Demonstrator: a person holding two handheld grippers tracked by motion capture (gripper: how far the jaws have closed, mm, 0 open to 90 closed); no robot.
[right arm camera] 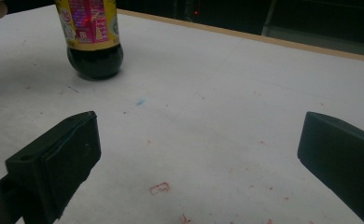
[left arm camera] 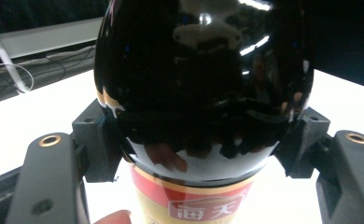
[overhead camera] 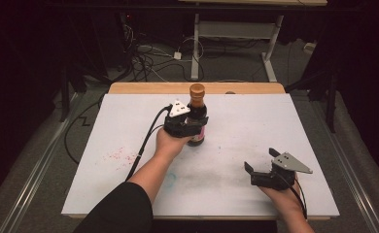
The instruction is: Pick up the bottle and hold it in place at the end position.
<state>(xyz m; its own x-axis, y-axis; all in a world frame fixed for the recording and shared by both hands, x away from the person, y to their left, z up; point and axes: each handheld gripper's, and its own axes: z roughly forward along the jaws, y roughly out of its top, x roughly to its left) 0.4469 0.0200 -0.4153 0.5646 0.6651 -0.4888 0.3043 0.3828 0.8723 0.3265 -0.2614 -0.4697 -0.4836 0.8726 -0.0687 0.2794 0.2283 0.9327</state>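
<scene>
One dark bottle (overhead camera: 197, 115) w/ brown cap stands upright near middle of table's (overhead camera: 129, 121) far edge. Left gripper (overhead camera: 190, 125) jaws clamped on its body. Right gripper (overhead camera: 260, 165) near the front right corner, well apart from bottle, jaws wide apart, nothing between.

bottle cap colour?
Brown, on the dark bottle; the cap shows best in the high view.

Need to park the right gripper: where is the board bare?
Bare: the white board right of the sauce bottle, and its left half beyond the red specks. Crowded: the middle, where the left gripper clamps the bottle. Right gripper is open.
</scene>
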